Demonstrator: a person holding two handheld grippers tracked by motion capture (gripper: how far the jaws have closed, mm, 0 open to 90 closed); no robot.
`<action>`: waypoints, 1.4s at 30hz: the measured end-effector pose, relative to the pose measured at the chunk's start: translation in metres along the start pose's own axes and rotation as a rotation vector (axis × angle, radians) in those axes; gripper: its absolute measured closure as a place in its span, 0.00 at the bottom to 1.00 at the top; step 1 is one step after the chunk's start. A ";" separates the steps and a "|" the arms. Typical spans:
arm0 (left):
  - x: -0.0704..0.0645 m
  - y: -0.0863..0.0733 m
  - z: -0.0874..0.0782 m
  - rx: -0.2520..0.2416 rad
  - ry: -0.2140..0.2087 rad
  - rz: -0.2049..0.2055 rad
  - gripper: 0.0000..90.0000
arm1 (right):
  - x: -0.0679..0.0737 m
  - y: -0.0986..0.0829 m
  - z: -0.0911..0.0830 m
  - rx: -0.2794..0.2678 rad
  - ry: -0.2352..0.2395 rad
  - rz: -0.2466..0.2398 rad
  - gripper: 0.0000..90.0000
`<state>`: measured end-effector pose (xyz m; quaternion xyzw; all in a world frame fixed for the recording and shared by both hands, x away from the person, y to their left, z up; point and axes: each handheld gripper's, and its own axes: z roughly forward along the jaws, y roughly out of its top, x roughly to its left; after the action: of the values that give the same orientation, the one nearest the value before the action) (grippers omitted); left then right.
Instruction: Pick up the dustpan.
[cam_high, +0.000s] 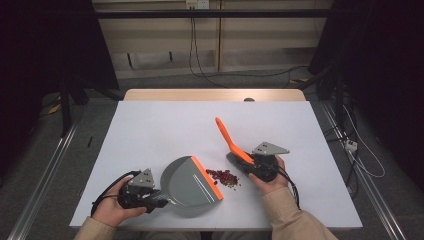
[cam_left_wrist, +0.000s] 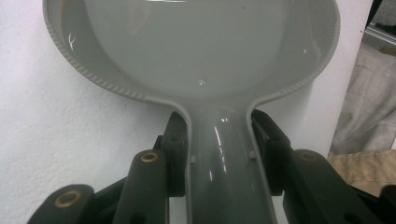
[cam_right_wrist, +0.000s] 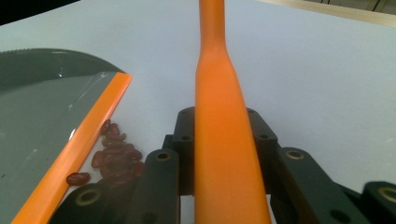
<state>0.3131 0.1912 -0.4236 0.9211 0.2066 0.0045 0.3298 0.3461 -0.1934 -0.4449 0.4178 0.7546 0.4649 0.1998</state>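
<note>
Grey dustpan (cam_high: 190, 186) w/ orange lip: L gripper (cam_high: 150, 195) fingers clamping handle | R gripper (cam_high: 252, 167) fingers gripping orange brush (cam_high: 230, 140) | red beans (cam_high: 223, 177) lying betw. them on surface (cam_high: 150, 130)

White table (cam_high: 150, 130) — grey floor (cam_high: 45, 165)

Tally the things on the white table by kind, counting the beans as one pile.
Grey plastic dustpan with orange lip: 1
Orange-handled brush: 1
Pile of dark red beans: 1
Hand-held black grippers: 2, left gripper and right gripper
Total: 5
</note>
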 end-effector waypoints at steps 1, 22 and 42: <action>0.000 0.000 0.001 -0.005 0.002 -0.001 0.70 | 0.001 0.000 0.000 0.002 0.002 -0.002 0.79; 0.000 0.002 0.008 0.000 -0.012 -0.015 0.70 | 0.018 -0.001 0.003 -0.012 -0.041 0.002 0.79; 0.001 0.006 0.012 0.006 -0.019 -0.015 0.70 | 0.030 -0.002 0.008 -0.025 -0.040 0.000 0.79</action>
<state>0.3175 0.1800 -0.4301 0.9206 0.2105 -0.0077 0.3289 0.3336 -0.1648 -0.4476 0.4245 0.7446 0.4657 0.2201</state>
